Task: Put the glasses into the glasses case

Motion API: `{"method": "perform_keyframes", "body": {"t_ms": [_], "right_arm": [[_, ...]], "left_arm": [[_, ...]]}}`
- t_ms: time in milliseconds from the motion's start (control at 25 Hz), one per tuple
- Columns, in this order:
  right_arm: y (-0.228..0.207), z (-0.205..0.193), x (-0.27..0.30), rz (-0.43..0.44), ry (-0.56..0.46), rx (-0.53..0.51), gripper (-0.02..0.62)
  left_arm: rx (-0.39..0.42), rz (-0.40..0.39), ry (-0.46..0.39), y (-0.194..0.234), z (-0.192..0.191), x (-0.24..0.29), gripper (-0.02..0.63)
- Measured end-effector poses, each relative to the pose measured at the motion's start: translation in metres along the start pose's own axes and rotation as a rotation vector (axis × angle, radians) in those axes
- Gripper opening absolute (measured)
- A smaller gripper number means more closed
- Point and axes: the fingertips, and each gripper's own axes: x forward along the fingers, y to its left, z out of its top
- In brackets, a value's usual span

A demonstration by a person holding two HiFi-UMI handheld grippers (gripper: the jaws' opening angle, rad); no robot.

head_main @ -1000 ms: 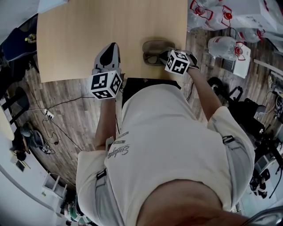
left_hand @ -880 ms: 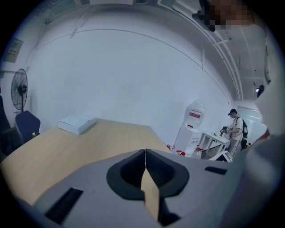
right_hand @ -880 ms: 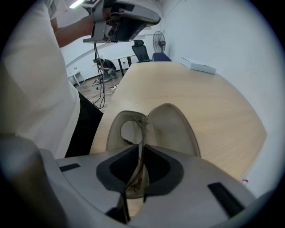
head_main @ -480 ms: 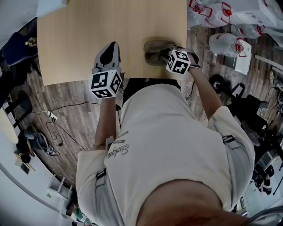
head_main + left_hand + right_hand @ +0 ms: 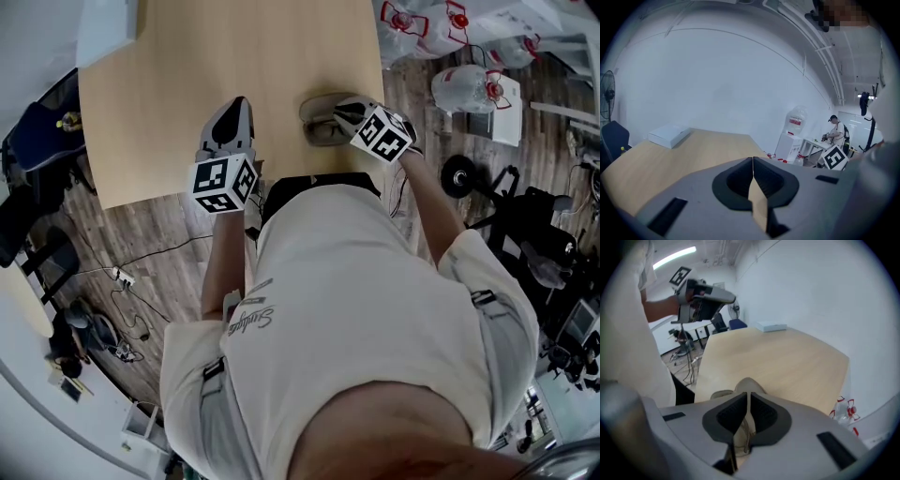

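Observation:
A beige glasses case (image 5: 317, 105) lies open near the front right edge of the light wooden table (image 5: 187, 66). My right gripper (image 5: 339, 110) reaches over it from the right. In the right gripper view the case (image 5: 746, 384) shows just past the jaws. The right gripper (image 5: 748, 397) has only a narrow slit between its jaws, and the glasses (image 5: 742, 439), one lens and a dark temple, sit in that slit. My left gripper (image 5: 239, 101) rests over the table's front edge to the left of the case. Its jaws (image 5: 753, 164) meet with nothing between them.
A flat white box (image 5: 669, 136) lies at the table's far left corner (image 5: 108, 19). Large water bottles (image 5: 464, 89) stand on the floor to the right of the table. Cables trail across the floor at the left. A person (image 5: 836, 131) works at a distant bench.
My right gripper has moved a little left and forward over the case, covering the glasses that showed before. The left gripper has stayed in place.

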Motion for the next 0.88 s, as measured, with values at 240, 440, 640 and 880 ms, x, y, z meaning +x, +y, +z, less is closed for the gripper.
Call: {"method": "perform_keyframes", "body": {"t_ms": [240, 440, 640, 880], "right_arm": [[-0.006, 0.031, -0.029, -0.05, -0.167, 0.171, -0.004], [-0.003, 0.056, -0.045, -0.063, -0.22, 0.182, -0.005], [-0.009, 0.085, -0.058, -0.139, -0.29, 0.198, -0.005], [-0.023, 0.115, -0.09, -0.213, -0.43, 0.293, -0.005]], "left_arm": [[0.017, -0.058, -0.014, -0.008, 0.007, 0.005, 0.015], [0.016, -0.087, -0.022, -0.01, 0.01, 0.008, 0.015], [0.013, -0.105, -0.042, -0.01, 0.015, 0.002, 0.015], [0.029, -0.104, -0.085, -0.008, 0.03, -0.007, 0.015]]}}
